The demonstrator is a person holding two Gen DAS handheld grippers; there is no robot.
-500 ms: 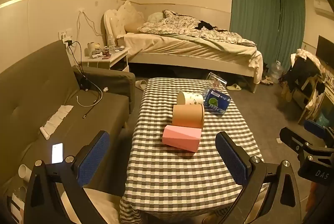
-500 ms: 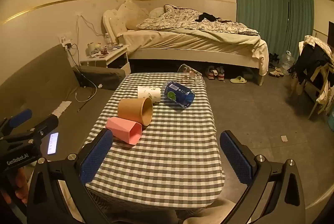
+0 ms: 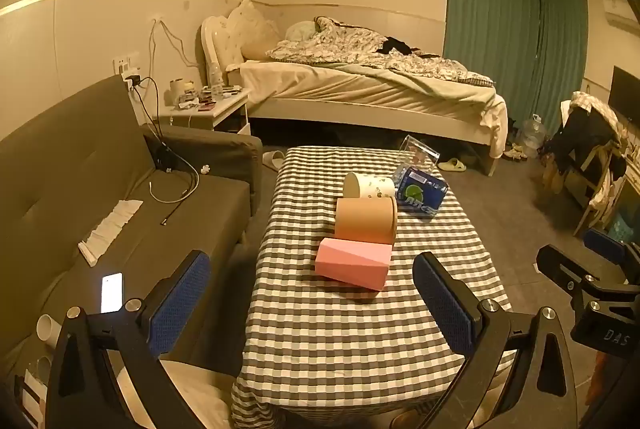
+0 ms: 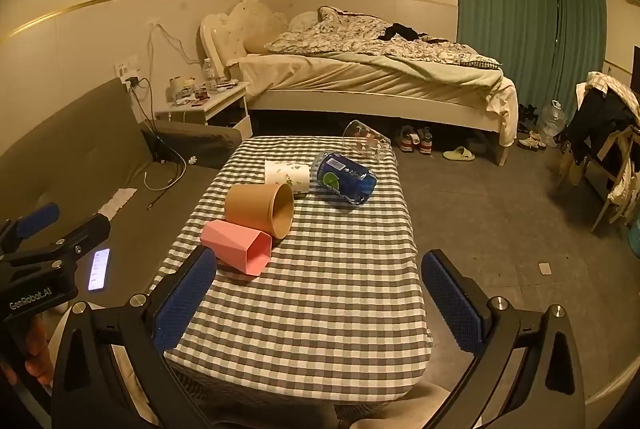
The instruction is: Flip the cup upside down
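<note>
Several cups lie on their sides on a checked tablecloth point(image 3: 340, 341) point(image 4: 328, 301): a pink angular cup point(image 3: 352, 263) point(image 4: 236, 247), a tan cup point(image 3: 365, 221) point(image 4: 260, 209), a white patterned cup point(image 3: 369, 186) point(image 4: 287, 173), a blue cup point(image 3: 420, 191) point(image 4: 345, 180) and a clear glass point(image 3: 418, 154) point(image 4: 366, 140). My left gripper point(image 3: 312, 303) is open and empty, above the table's near end. My right gripper point(image 4: 320, 299) is open and empty, also above the near end. Each gripper shows at the edge of the other's view.
A grey sofa point(image 3: 80, 197) with a lit phone point(image 3: 111, 292) and cables runs along the table's left side. A bed point(image 3: 360, 85) stands behind the table. A nightstand point(image 3: 208, 105) is at the back left. A chair with clothes point(image 4: 608, 133) is at the right.
Both grippers have shifted only slightly; the cups have not moved.
</note>
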